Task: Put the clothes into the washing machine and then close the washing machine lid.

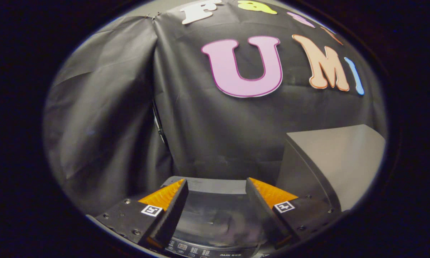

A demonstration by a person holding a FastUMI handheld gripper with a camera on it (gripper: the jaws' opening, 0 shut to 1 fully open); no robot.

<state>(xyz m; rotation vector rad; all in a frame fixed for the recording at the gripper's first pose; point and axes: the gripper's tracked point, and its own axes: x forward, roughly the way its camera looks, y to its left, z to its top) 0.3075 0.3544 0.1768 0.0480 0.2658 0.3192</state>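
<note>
My gripper [216, 190] stands open above the washing machine [215, 186], its two black-and-orange fingers [172, 204] spread wide with nothing between them. Between and below the fingers lies the machine's dark, glossy lid [218, 218], which looks flat and shut. The control panel [200, 251] with small buttons runs along the machine's near edge, just under the fingers. The grey back rim of the machine shows beyond the fingertips.
A grey table or box [337, 161] stands to the right of the machine, its corner close to the right finger. The black cloth wall [129, 107] hangs right behind the machine and wraps round on the left.
</note>
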